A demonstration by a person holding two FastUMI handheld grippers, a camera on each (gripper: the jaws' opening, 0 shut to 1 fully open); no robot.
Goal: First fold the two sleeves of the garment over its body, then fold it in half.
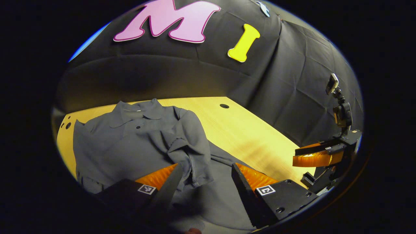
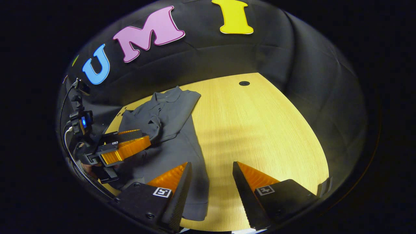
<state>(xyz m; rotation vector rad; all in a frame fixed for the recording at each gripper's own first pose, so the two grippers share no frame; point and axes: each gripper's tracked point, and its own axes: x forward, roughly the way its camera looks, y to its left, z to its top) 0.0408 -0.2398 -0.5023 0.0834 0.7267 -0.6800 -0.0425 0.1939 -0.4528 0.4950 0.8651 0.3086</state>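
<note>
Lying below left tool, shirt

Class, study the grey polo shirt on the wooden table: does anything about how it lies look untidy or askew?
Yes. One sleeve lies folded over the polo shirt body, but bunched and creased rather than flat, its cuff twisted. The table beside it looks normal.

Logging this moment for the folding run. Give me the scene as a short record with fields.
garment: grey polo shirt lying flat on the wooden table, collar toward the booth wall
sleeves: one sleeve folded over the body
half fold: not yet done
left hand-held gripper: open, above the shirt's lower part
right hand-held gripper: open, over the shirt's edge
</note>
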